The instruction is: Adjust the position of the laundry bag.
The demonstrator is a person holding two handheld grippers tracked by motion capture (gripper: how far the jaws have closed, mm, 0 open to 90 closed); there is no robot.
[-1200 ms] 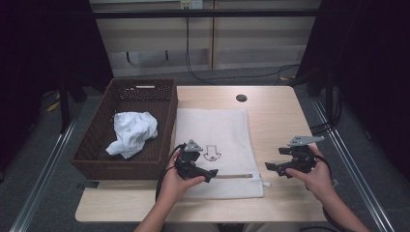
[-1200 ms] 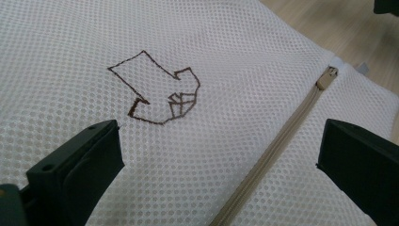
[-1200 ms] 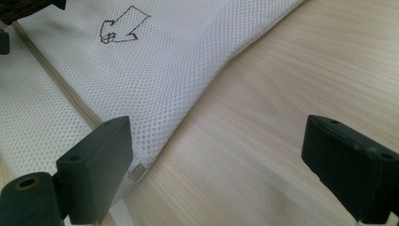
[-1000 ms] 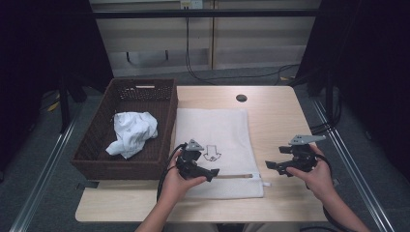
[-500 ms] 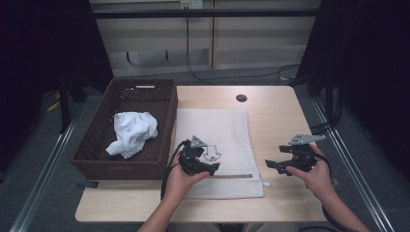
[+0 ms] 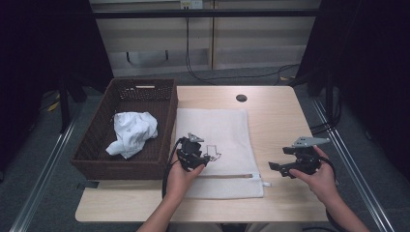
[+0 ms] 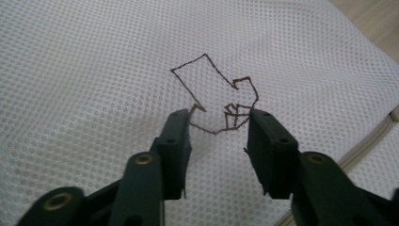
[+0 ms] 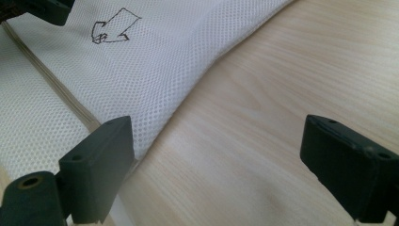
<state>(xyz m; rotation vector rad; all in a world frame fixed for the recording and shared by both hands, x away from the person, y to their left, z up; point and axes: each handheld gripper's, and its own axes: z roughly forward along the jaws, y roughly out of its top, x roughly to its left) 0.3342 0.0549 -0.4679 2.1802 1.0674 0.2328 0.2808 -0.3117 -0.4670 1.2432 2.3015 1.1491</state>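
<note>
Your left gripper (image 7: 219, 141) view showed mesh weave under the half-closed, just-closing jaws, pressing the mesh bag (image 6: 227, 133) beside the basket (image 6: 96, 145); your right gripper (image 8: 221, 165) sat spread at the bag's edge, holding nothing

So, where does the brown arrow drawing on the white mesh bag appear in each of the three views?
High view: the arrow drawing sits near the picture's middle, on the mesh bag, just right of the left gripper.
Left gripper view: the drawing lies in the centre, just above the two jaws.
Right gripper view: it is at the top left, far off.
Shared landmark: the bag's zipper, a beige line in every view.
</note>
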